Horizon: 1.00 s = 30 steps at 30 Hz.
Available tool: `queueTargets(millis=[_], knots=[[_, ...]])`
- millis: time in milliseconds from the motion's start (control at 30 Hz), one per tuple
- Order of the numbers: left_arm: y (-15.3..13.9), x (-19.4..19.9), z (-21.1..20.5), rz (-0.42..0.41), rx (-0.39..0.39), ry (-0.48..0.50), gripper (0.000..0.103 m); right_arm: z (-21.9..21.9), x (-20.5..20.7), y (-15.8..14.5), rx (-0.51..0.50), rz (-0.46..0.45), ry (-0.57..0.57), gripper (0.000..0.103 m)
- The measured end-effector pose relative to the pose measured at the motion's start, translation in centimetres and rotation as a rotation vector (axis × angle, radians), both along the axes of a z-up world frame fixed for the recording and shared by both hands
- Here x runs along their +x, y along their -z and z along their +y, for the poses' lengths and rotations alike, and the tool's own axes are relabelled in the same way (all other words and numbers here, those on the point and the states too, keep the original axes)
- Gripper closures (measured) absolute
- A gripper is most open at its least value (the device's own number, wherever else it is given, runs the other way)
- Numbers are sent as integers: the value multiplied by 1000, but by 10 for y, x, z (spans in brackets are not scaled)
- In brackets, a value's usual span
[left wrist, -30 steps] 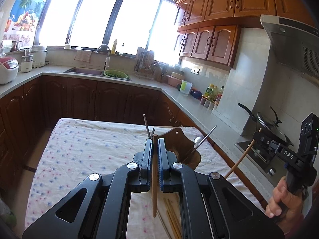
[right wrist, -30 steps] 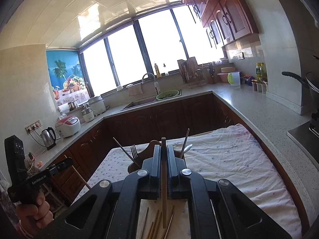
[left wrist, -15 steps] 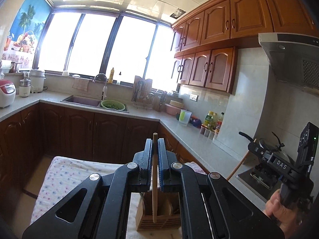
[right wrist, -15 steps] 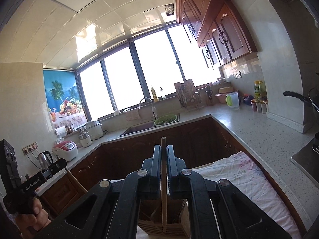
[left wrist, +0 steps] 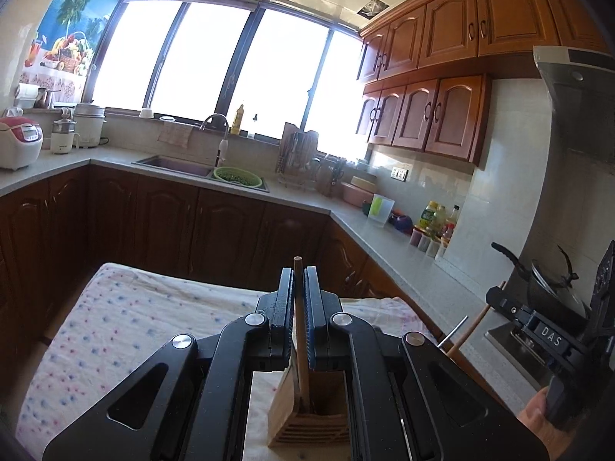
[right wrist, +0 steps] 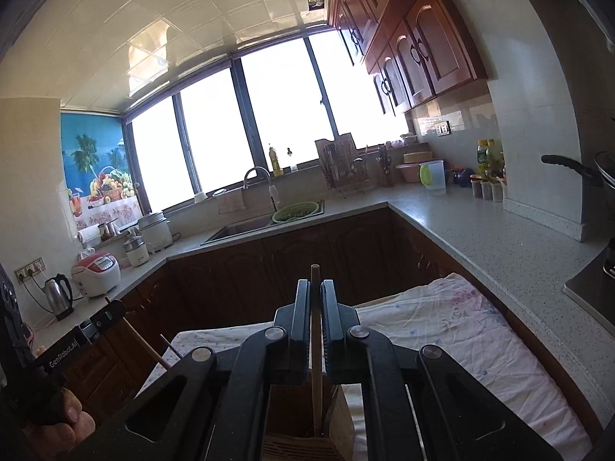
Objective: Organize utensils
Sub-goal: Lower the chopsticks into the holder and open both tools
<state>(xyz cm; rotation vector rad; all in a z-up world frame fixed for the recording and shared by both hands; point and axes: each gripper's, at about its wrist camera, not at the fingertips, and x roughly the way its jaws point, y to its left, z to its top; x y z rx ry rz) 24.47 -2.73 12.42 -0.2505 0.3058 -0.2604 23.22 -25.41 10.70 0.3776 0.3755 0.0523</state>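
I had swung both grippers over the wooden holder (left wrist: 307, 418) since a second ago. The left gripper (left wrist: 296, 307) pinched one chopstick (left wrist: 301, 349), the right gripper (right wrist: 316, 319) another chopstick (right wrist: 316, 376) (tips now inside the holder), ready for release, I judged.

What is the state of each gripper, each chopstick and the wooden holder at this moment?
left gripper: shut on a chopstick.
left chopstick: upright, lower end inside the wooden holder.
right gripper: shut on a chopstick.
right chopstick: upright, lower end inside the holder.
wooden holder: standing on the spotted cloth.
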Motion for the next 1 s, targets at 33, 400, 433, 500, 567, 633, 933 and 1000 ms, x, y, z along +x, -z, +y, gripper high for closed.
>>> queueTargets(millis=[33,400,433,500,567,633,933,1000], knots=[[5,1,-2,12,4,7,99,0,1,6,4,14,-1,98],[22,8,-11,61,52,21,97,-5,12,36,35,108,-7,97],[22,8,-12,60,57,20,97,-5,12,36,39,111,-8,97],[22,8,-12,60,62,18,97,-5,13,35,40,113,-9,97],[21,9,-12,62,63,18,97,-5,13,35,41,113,-8,97],[20,9,-13,69,65,20,96,-5,14,35,45,116,-8,96],[13,-7,-4,84,50,5,53,-16,-2,27,125,68,-24,37],[11,-15,-1,85,49,-8,41,-18,-12,19,132,38,-21,28]])
